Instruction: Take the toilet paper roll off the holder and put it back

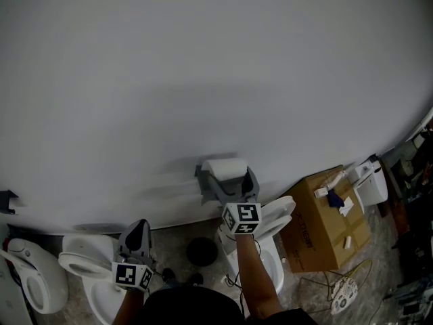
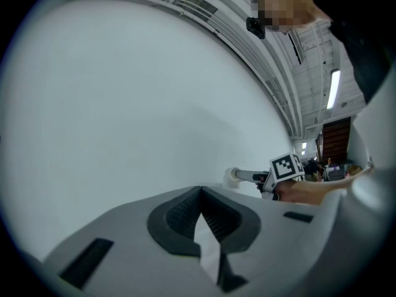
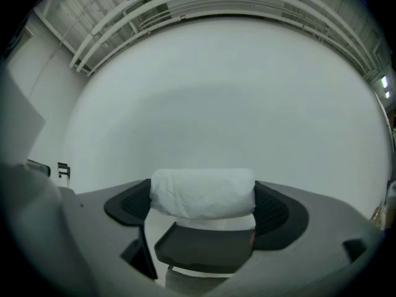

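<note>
Against a plain pale wall (image 1: 203,80), seen from above, the right gripper (image 1: 231,183) reaches forward with its jaws spread wide and clamped on the two ends of the white toilet paper roll (image 1: 225,167). In the right gripper view, the roll (image 3: 203,192) lies crosswise between the dark pads. It is just above the dark holder (image 3: 204,249), and whether it touches the holder cannot be told. The left gripper (image 2: 199,193) is low and off to the left, well apart from the roll, with its jaws together and nothing between them. The step looks like seating the roll on the holder. To do it well, keep the roll level and centred over the holder, lower it gently, and squeeze only lightly, as soft paper crushes. Open the jaws only once the holder carries the roll.
</note>
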